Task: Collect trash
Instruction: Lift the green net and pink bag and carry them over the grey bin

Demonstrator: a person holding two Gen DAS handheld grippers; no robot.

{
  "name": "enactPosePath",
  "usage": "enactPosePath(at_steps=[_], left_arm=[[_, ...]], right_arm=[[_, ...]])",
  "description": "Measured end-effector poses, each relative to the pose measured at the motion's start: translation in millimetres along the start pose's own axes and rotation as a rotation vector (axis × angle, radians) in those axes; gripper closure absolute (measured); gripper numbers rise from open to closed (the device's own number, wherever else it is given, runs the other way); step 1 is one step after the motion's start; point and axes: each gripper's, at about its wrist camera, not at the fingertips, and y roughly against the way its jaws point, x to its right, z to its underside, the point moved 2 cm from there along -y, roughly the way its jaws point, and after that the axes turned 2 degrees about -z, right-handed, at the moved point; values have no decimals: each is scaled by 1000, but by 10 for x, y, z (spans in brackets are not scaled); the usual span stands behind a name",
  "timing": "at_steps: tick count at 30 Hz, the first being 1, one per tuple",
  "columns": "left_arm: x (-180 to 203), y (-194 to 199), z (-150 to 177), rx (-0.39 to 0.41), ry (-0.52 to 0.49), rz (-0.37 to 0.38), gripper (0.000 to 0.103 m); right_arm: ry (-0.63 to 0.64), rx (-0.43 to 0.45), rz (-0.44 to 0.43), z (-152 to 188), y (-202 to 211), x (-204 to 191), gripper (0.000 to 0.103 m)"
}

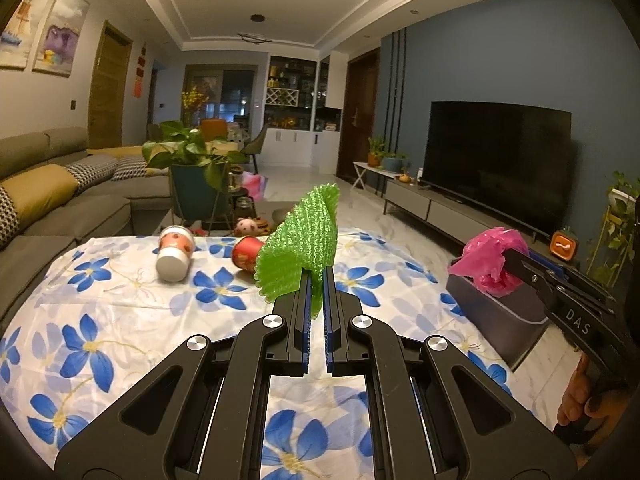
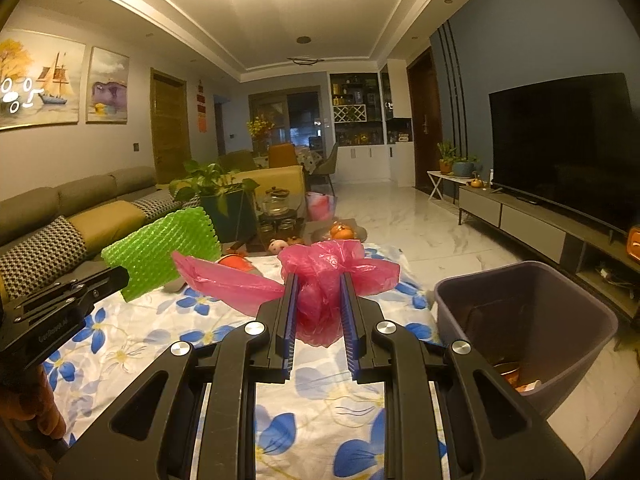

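Note:
My left gripper (image 1: 318, 270) is shut on a green foam net sleeve (image 1: 304, 240), held above the flowered tablecloth (image 1: 100, 312). The same green foam net sleeve (image 2: 160, 252) shows at the left of the right wrist view, in the left gripper (image 2: 116, 276). My right gripper (image 2: 319, 276) is shut on a crumpled pink plastic bag (image 2: 324, 280); from the left wrist view that pink plastic bag (image 1: 492, 256) hangs over the grey bin (image 1: 496, 316). The grey bin (image 2: 528, 320) stands off the table's right edge with some scraps at its bottom. Two paper cups (image 1: 174, 254) (image 1: 246, 252) lie tipped on the cloth.
A grey sofa (image 1: 52, 192) runs along the left. A potted plant (image 1: 196, 176), jars and small toys crowd the table's far end. A TV (image 1: 496, 160) on a low cabinet lines the right wall, with bare marble floor between. A hand (image 1: 580, 396) grips the right tool.

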Motion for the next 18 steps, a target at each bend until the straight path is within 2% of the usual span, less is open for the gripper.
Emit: enactPosePath(at_steps=[18], left_arm=[[632,-290,-109,1,-61,101,98]], right_arm=[[-38,23,119,-37,113,494,82]])
